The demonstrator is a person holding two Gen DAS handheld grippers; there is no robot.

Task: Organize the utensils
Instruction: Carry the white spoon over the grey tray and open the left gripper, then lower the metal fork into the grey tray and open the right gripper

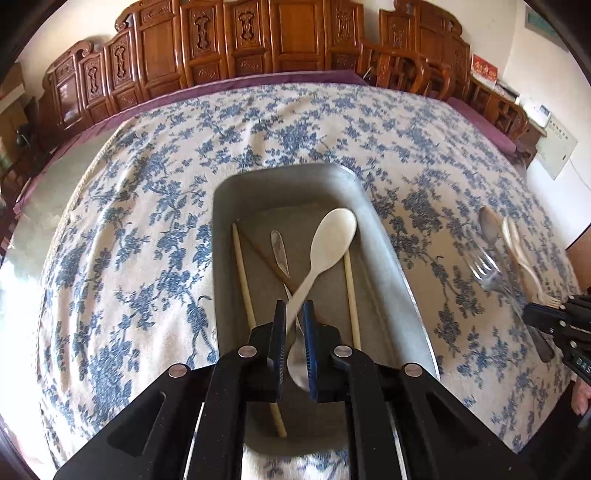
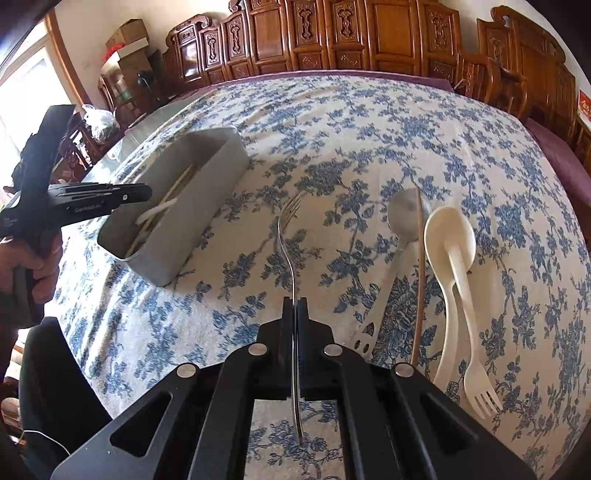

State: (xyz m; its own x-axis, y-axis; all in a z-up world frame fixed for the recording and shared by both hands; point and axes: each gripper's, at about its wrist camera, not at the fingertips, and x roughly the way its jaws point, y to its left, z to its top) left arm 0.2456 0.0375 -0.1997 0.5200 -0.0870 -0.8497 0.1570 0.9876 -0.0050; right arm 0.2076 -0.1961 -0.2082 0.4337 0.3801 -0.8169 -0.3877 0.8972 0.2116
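A grey metal tray (image 1: pixel 388 236) sits on the floral tablecloth; it also shows in the right wrist view (image 2: pixel 207 206). It holds pale chopsticks (image 1: pixel 242 266), a brown chopstick and a metal utensil (image 1: pixel 279 251). My left gripper (image 1: pixel 294 314) is over the tray, shut on the handle of a white plastic spoon (image 1: pixel 330 236) whose bowl points away. My right gripper (image 2: pixel 294 306) is shut on a metal fork (image 2: pixel 288 225) and holds it above the cloth, tines forward. The right gripper also shows in the left wrist view (image 1: pixel 543 317).
To the right on the cloth lie a metal spoon (image 2: pixel 404 214), a brown chopstick (image 2: pixel 419 273), a white spoon (image 2: pixel 448 236), a white fork (image 2: pixel 476 373) and a spork-like handle (image 2: pixel 364 341). Carved wooden chairs (image 2: pixel 332 33) line the table's far edge.
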